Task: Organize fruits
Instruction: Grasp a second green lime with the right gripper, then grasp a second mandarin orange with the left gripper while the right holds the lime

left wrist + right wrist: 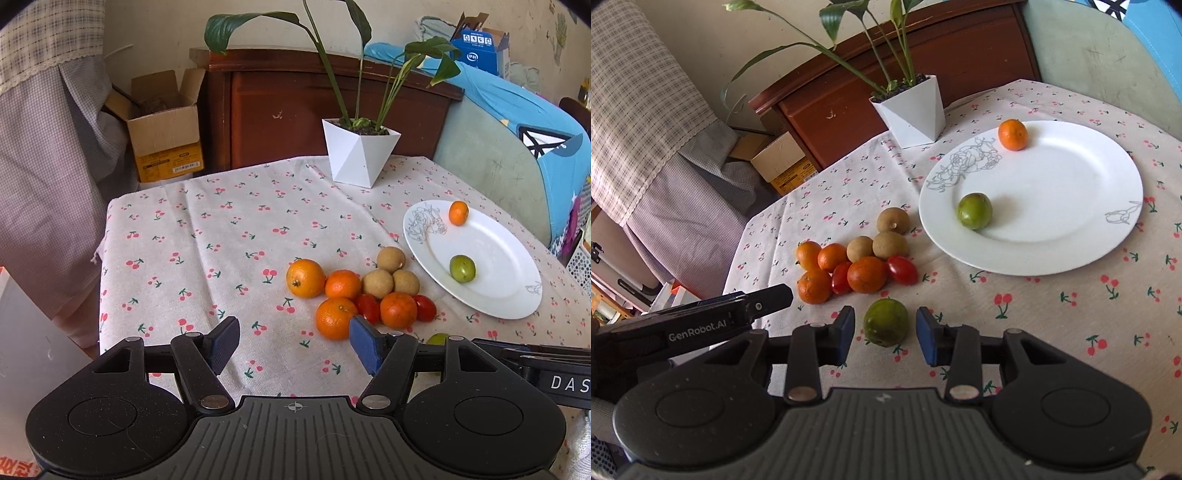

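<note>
Right wrist view: the right gripper [885, 332] hangs low over the desk [1052, 314] with its jaws parted around a green fruit [885, 322]; narrow gaps show on both sides, so nothing is grasped. Just beyond lies a pile of oranges, tomatoes and brown fruits [857, 262]. The white plate [1071, 240] carries a small orange [1013, 134] and another green fruit [974, 211]. The left gripper [294, 341] has its jaws released and empty, near the pile's closest orange [334, 318].
</note>
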A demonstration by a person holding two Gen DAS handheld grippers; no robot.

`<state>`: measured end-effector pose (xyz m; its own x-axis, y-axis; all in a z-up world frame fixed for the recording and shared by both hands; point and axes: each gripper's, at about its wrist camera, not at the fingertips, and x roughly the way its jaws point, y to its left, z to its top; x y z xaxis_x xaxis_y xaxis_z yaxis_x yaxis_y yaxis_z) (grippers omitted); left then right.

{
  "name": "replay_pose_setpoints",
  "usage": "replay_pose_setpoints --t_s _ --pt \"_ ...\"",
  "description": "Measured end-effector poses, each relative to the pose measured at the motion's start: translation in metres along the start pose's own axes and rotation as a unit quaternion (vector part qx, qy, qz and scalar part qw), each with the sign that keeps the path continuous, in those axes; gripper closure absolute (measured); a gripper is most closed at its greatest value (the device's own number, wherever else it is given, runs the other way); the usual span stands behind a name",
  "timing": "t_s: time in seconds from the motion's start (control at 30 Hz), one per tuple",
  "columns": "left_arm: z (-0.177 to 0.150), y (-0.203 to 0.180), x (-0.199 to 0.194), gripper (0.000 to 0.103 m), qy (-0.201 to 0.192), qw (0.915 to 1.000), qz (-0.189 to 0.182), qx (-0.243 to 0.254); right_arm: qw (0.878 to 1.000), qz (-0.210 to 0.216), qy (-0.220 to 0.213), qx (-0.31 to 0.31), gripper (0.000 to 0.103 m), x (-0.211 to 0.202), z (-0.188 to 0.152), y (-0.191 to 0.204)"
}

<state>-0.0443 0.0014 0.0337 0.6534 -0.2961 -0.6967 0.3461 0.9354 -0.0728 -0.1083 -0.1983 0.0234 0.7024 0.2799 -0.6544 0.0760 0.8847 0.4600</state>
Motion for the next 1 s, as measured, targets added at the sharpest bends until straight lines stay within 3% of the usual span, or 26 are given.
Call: replay_pose_setpoints --t_s 0.4,0.5,0.73,1.0 --pt "-0.005 -0.005 0.007 0.04 -0.003 0.9994 0.002 0.034 0.999 -0.029 0.002 -0.025 0.065 0.015 -0.004 0.007" --pt "-0.006 -0.009 0.01 0.04 -0.005 0.999 -0.002 0.044 0.999 -0.028 0.0 -0.029 0.072 0.016 -0.002 0.007" --pt "-0.005 -0.016 0.017 0.04 -0.011 0.9984 -0.016 0.053 0.999 -0.031 -0.01 -0.008 0.073 0.013 0.002 0.002" --pt "-0.005 -0.024 0.029 0.048 -0.014 0.9973 -0.025 0.067 0.999 -0.04 -0.009 0.005 0.073 0.013 0.004 -0.004"
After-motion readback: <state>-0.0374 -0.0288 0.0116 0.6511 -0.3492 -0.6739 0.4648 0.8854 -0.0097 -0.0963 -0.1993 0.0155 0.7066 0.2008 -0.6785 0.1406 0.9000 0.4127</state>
